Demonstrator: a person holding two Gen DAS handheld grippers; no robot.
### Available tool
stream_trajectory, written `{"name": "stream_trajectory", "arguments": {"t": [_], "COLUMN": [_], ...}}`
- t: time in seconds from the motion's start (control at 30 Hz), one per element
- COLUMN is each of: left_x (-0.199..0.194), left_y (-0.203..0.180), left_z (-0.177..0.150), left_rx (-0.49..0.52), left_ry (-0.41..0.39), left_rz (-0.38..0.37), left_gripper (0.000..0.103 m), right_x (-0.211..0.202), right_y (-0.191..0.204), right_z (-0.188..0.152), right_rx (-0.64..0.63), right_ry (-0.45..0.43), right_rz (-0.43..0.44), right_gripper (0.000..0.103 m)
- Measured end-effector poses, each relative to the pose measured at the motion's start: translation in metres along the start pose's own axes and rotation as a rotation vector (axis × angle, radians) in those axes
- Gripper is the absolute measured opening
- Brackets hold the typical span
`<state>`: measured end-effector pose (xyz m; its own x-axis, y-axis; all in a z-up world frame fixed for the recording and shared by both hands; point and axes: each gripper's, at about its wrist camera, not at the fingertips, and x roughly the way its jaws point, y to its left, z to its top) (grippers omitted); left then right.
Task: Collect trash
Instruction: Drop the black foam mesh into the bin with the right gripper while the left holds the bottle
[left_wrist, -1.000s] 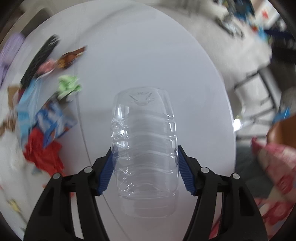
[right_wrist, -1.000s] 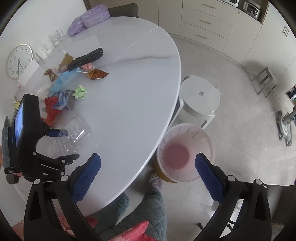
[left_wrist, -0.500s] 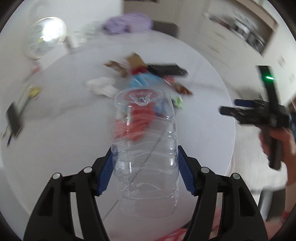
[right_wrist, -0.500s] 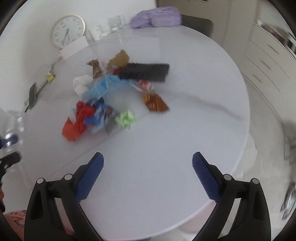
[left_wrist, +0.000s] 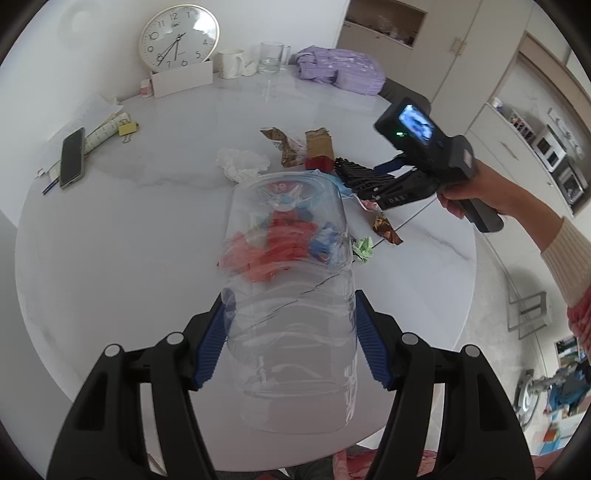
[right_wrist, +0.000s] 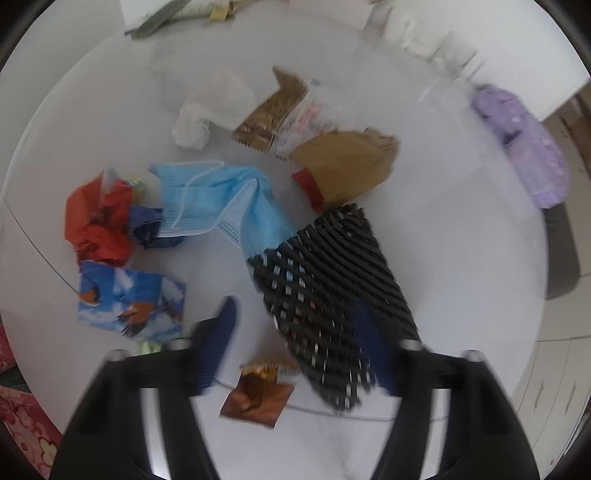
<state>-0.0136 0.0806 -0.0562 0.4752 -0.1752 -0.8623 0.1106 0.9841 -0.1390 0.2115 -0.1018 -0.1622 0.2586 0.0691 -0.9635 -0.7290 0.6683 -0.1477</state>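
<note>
The left gripper (left_wrist: 290, 341) squeezes a clear bottle (left_wrist: 291, 295) above the table (left_wrist: 147, 229); it looks light, thin and easy to crush; the right gripper (right_wrist: 301, 343) is half open around a soft black net (right_wrist: 332, 295).

The wall clock (left_wrist: 178, 38) shows numerals 1 to 12; nothing else reads clearly.

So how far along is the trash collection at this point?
Early, by the look of it. In hand: the left gripper is clamped on a clear crushed plastic bottle. The right gripper is open, straddling the black foam mesh sleeve. Left on the white round table: blue face mask, red crumpled wrapper, brown paper bag, white crumpled tissue, copper foil wrapper.
</note>
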Motion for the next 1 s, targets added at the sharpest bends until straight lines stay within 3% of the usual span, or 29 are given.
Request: {"name": "stream_trajectory", "arguments": {"t": [0.03,0.07,0.2,0.3,0.4,0.5,0.57,0.7,0.8,1.0], "left_x": [0.001,0.001,0.001,0.005,0.007,0.012,0.016,0.029,0.046,0.1], "left_y": [-0.002,-0.003,-0.005,-0.013,-0.038,-0.077,-0.108,-0.183,-0.232,-0.308], "left_z": [0.001,0.001,0.006,0.014,0.023,0.025,0.018,-0.021,-0.061,-0.136], "left_rx": [0.003,0.008,0.011,0.056,0.174,0.329,0.444,0.713,0.856,1.002], "left_ry": [-0.001,-0.002,0.003,0.01,0.006,0.032,0.06,0.174,0.29,0.431], "left_rz": [0.013,0.026,0.022,0.001,-0.062,-0.196,-0.291,-0.484,-0.571,-0.522], "left_gripper": [0.062,0.062,0.062,0.062,0.062,0.062,0.062,0.062,0.062,0.062], "right_x": [0.006,0.007,-0.016,-0.043,-0.089,-0.143,-0.174,-0.213,-0.217,-0.188], "right_y": [-0.003,-0.009,-0.034,-0.063,-0.074,-0.061,-0.037,0.023,0.074,0.135], "right_z": [0.002,0.002,0.001,-0.004,-0.046,-0.114,-0.166,-0.274,-0.347,-0.447], "right_rx": [-0.001,0.013,0.1,0.241,0.444,0.65,0.784,1.074,1.275,1.532], "right_ry": [0.018,0.02,-0.061,-0.139,-0.255,-0.368,-0.406,-0.402,-0.343,-0.284], "right_rz": [0.012,0.043,0.114,0.127,0.121,0.106,0.052,-0.059,-0.146,-0.14], "right_gripper": [0.016,0.011,0.01,0.01,0.01,0.01,0.01,0.01,0.011,0.011]}}
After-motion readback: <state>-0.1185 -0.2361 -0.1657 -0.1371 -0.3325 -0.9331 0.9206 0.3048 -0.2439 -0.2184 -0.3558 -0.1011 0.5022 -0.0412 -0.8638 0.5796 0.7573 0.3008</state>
